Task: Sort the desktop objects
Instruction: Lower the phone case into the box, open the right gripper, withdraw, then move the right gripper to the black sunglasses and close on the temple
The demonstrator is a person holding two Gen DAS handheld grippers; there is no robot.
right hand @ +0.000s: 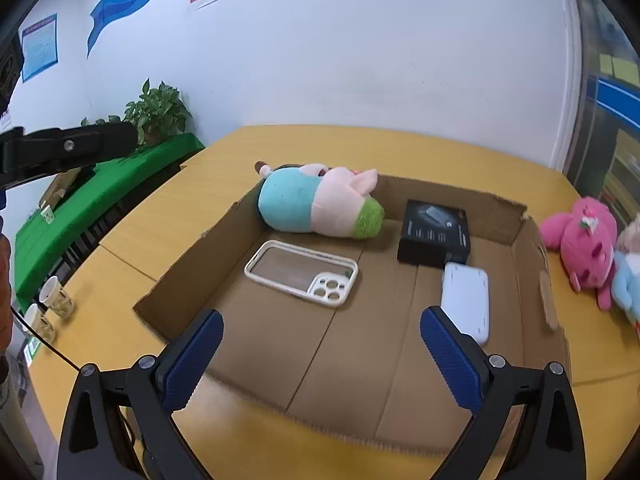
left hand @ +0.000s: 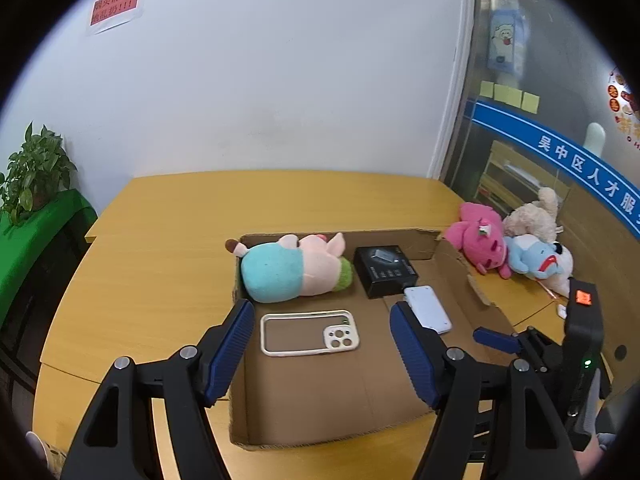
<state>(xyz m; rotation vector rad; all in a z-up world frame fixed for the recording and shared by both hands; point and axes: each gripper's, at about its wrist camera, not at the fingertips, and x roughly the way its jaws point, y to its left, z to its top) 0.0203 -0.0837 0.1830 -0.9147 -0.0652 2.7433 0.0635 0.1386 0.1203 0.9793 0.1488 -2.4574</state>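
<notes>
Plush toys [left hand: 516, 246] lie beside the cardboard box [left hand: 460, 258]; both hand-held grippers, left [left hand: 322, 354] and right [right hand: 322, 356], gape wide, empty.

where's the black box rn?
Both views: black box sits inside the cardboard tray, far right part, between the pig plush and the white device.

Matt corrugated cardboard tray [right hand: 532, 248] holds a fuzzy cloth plush [right hand: 316, 204].

The left finger [left hand: 230, 354] hides part of the box [left hand: 460, 258] wall. The right finger hides a corner of the white slab [left hand: 430, 308]. The blue toy [right hand: 628, 292] is cut off at the edge. The poster [right hand: 40, 46] text is unreadable.
</notes>
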